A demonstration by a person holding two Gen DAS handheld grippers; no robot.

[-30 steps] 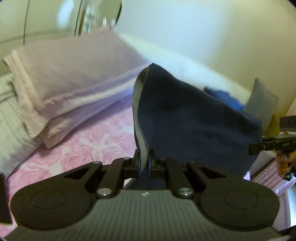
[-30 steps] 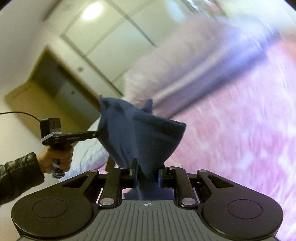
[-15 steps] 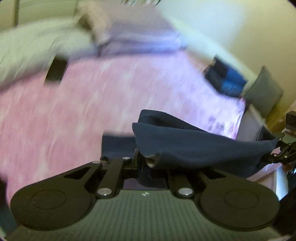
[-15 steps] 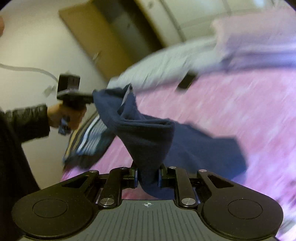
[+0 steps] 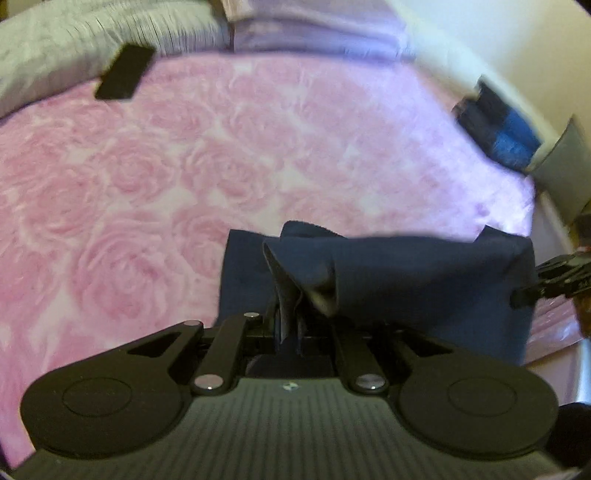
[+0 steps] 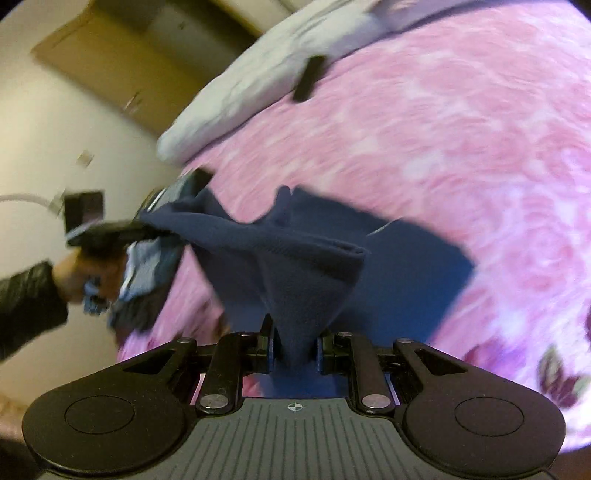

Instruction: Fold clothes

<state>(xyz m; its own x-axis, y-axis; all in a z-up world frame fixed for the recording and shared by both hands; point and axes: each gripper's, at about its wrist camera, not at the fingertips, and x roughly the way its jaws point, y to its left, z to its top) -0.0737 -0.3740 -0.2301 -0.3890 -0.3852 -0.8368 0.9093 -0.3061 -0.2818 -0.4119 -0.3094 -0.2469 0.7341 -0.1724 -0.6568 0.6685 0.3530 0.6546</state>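
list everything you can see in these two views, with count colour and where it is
navy garment: 1, dark blue, stretched between both grippers, far part lying on the bedspread
bedspread: 1, pink rose pattern, covering the bed
pillow: 1, pale grey, at the head of the bed
flat black object: 1, black, on the bedspread by the pillow
folded blanket: 1, lilac, beside the pillow
blue clothes pile: 1, blue and dark, far edge of bed by the wall
cushion: 1, grey, beside that pile
left gripper: 1, black, shut on garment
right gripper: 1, black, shut on garment
sleeve: 1, black, left edge of right wrist view
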